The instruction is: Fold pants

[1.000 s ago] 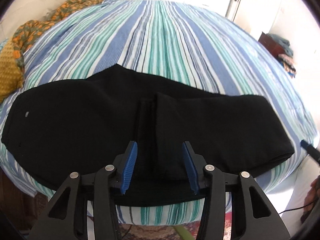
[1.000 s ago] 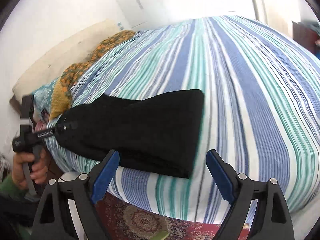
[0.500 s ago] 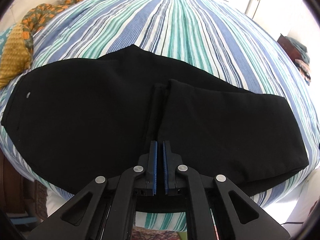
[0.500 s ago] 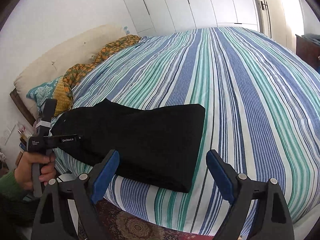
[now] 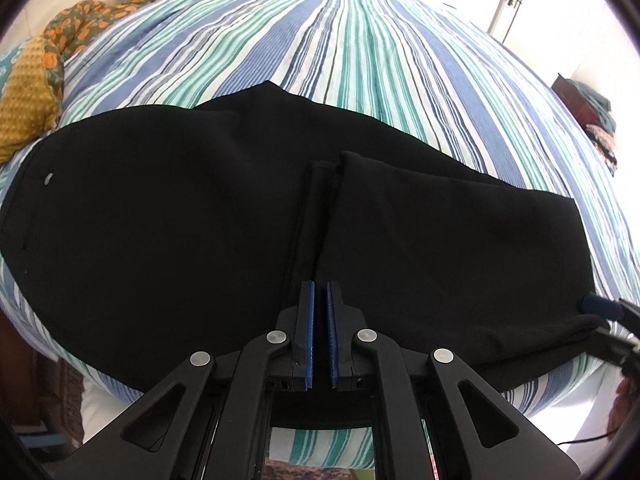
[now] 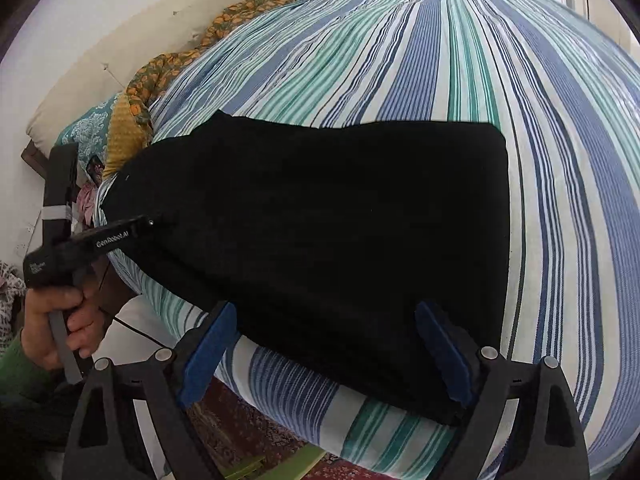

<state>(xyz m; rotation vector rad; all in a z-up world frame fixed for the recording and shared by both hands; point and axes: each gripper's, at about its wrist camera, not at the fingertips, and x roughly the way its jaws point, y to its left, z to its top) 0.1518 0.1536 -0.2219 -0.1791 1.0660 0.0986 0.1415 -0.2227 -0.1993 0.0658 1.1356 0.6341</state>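
The black pants point(image 5: 200, 232) lie flat across the near edge of the striped bed point(image 5: 360, 60), already folded once lengthwise, with the leg ends doubled back so that their hems sit near the middle of the garment.

The main change is on the left. 1 second ago the left gripper point(image 5: 319, 300) had its jaws apart on either side of the hem edge; half a second ago they came together, and now they are closed over the near edge of the pants, by the folded-back hem. Whether cloth is really pinched between the pads is not plain in the left wrist view, though the position suggests it is.

The right gripper point(image 6: 336, 344) has moved too. 1 second ago it hung back from the bed; now it is much closer, its jaws wide apart and straddling the near right corner of the pants point(image 6: 320, 220), with the right pad touching the cloth or very close to it. Nothing is held there yet.

This looks like the set-up for the next fold: 1 side secured, the other about to be gripped. If the right jaws close on only the top layer, the fold may drag unevenly.
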